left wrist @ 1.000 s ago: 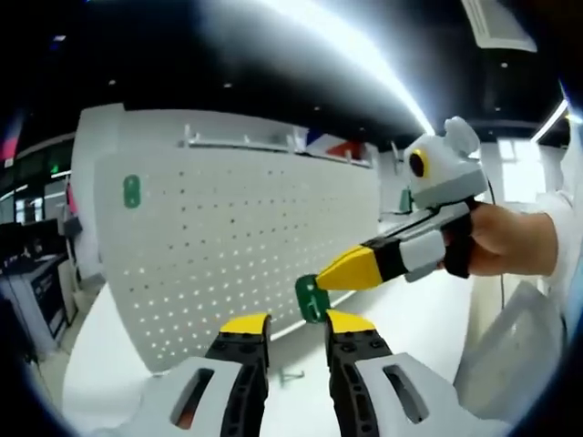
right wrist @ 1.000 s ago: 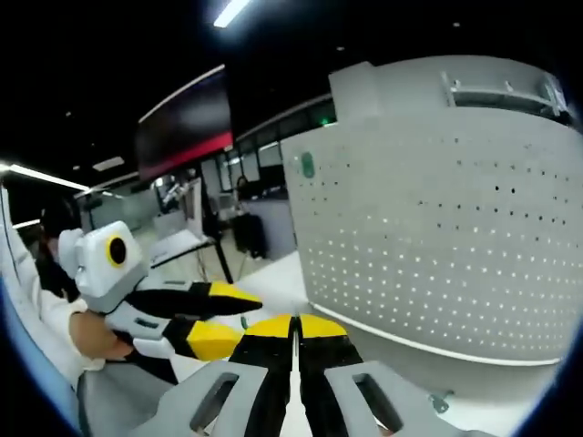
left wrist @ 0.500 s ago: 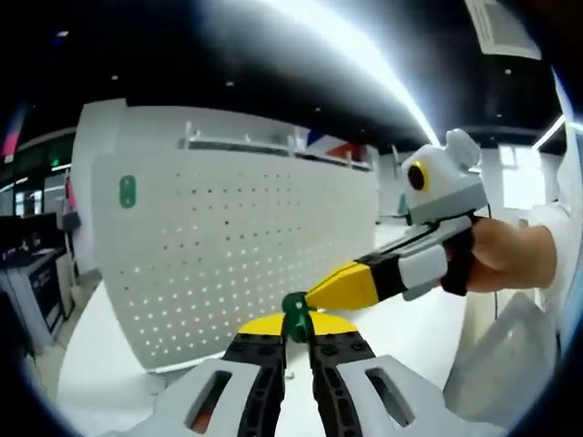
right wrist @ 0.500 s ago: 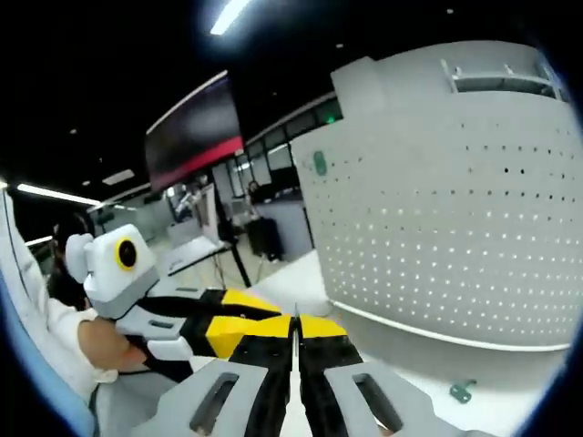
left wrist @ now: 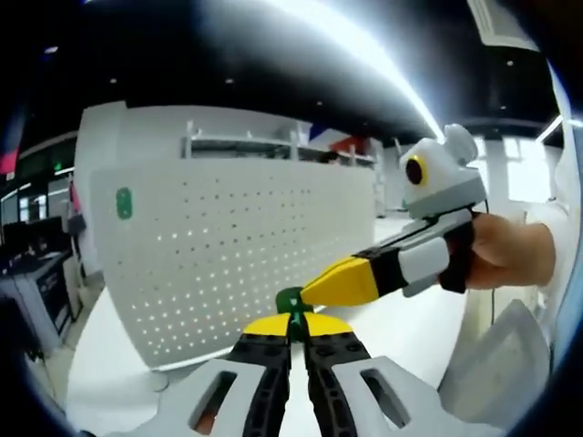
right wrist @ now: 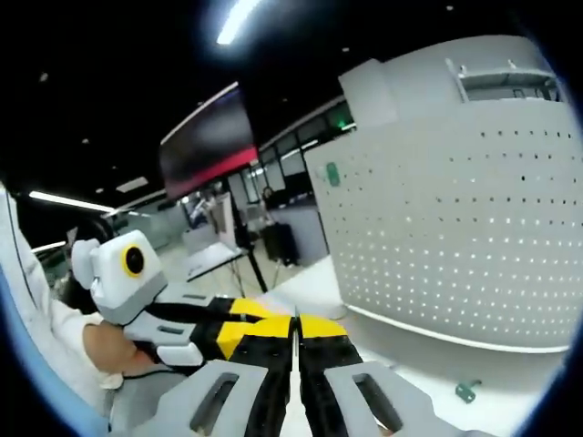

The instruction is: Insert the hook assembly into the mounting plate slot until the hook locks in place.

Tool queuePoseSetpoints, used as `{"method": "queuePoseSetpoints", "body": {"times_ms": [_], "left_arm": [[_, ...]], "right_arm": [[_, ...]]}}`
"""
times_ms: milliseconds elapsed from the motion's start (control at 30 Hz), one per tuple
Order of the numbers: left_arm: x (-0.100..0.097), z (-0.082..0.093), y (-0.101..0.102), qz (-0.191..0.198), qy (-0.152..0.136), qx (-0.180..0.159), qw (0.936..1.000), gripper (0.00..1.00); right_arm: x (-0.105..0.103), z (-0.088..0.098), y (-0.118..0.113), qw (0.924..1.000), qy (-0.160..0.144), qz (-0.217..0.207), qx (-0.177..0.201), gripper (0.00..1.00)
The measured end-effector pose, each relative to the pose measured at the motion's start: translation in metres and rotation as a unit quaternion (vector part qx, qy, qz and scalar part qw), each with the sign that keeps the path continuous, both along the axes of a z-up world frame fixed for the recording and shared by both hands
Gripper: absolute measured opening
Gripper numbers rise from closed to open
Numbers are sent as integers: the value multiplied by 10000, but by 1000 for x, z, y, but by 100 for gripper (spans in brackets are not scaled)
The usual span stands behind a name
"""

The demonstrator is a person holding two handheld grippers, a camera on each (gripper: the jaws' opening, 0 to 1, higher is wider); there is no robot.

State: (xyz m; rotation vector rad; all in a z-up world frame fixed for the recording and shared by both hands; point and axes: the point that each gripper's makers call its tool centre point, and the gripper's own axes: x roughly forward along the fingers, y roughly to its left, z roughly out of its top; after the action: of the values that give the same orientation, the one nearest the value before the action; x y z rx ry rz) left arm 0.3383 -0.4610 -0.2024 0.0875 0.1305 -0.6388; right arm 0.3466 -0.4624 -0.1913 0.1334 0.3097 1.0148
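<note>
One white perforated metal pegboard (left wrist: 228, 255) stands on the white table (left wrist: 410, 328), one green tag (left wrist: 123, 202) on it. Left gripper (left wrist: 291, 325) now clamps the small green hook piece (left wrist: 290, 300), mostly hidden; jaws were wide 1 s ago. Right gripper (right wrist: 293, 328) pinched closed; contents unclear. One small part (right wrist: 465, 391) lies on table.

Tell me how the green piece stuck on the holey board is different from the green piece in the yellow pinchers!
The green piece on the white pegboard sits high at its corner, with no gripper touching it; the other green piece is low, pinched between the left gripper and the right gripper. The mounted one shows its whole rounded shape; the held one is mostly hidden by yellow tips. Both are green.
</note>
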Motion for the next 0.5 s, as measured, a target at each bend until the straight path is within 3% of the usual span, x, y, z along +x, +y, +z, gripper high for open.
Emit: {"method": "queuePoseSetpoints", "body": {"times_ms": [500], "left_arm": [[-1, 8, -19, 39, -122, 203, 9997, 4]], "right_arm": [[-5, 5, -18, 9998, -134, 102, 129, 0]]}}
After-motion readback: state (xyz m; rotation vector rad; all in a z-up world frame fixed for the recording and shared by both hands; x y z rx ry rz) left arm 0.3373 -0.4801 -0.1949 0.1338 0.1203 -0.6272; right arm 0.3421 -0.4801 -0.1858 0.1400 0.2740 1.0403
